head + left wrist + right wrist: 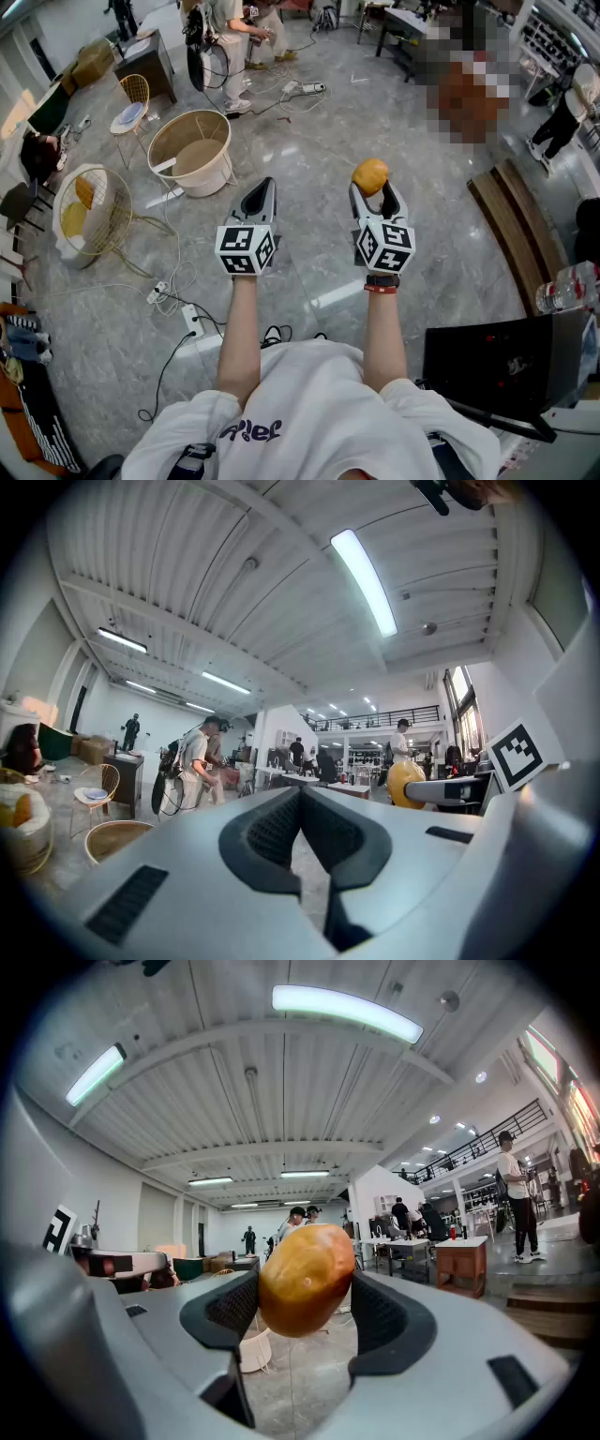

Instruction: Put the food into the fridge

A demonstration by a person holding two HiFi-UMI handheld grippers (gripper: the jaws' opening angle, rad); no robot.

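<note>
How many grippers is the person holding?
2. The left gripper is held out with jaws together, empty; the right gripper beside it grips an orange-yellow food item.

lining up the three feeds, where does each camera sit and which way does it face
Head view: on the person's head, looking steeply down at the floor; both forearms, the shirt, the left gripper and the right gripper with the food show.
Left gripper view: on the left gripper, looking along its closed jaws toward the ceiling.
Right gripper view: on the right gripper, looking along its jaws, clamped on the food.
Shared: all three show the food.
</note>
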